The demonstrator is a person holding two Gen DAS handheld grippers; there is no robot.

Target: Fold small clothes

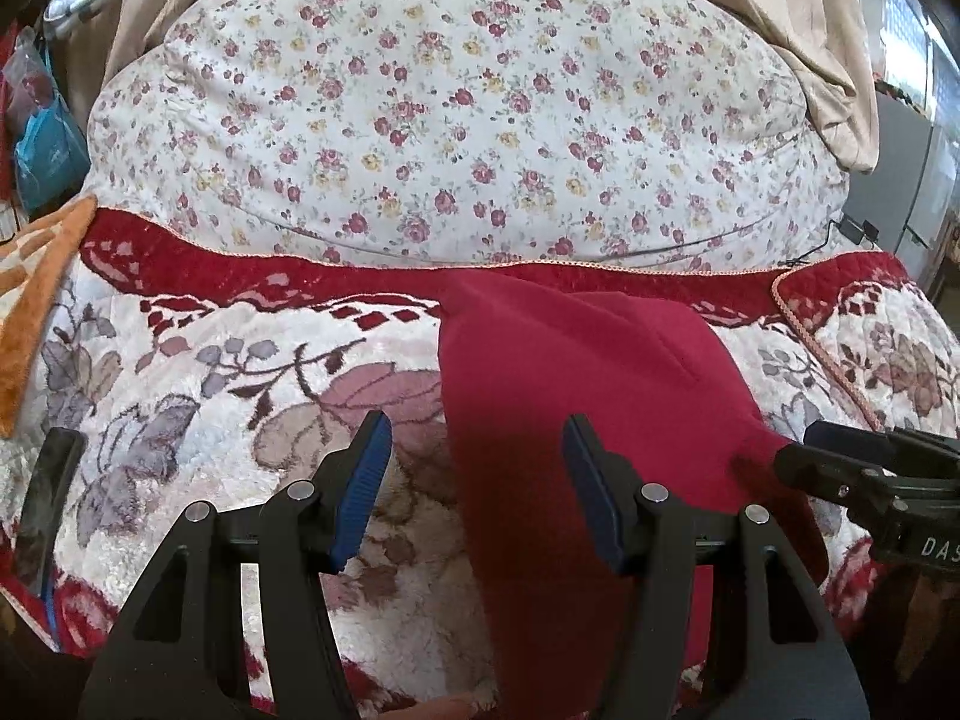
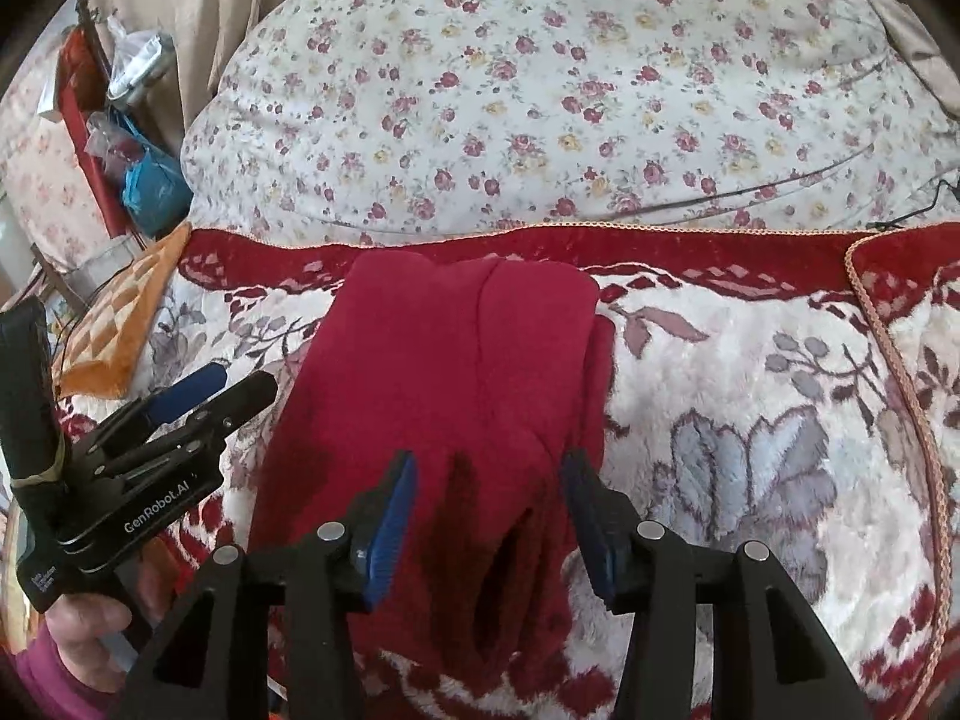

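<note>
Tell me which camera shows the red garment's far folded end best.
The right wrist view. There the red garment lies nearly whole on the floral blanket, its far end square and its centre seam visible. The left wrist view shows the garment off to one side, its near part hidden behind the left gripper.

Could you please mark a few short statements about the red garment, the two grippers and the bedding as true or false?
1. The red garment lies on a plush flowered blanket. True.
2. The left gripper clamps the garment. False: its jaws stand open, the cloth's edge between them.
3. A floral quilt rises behind the blanket. True.
4. The garment is blue. False: it is red.
5. The right gripper is over the garment. True.
</note>
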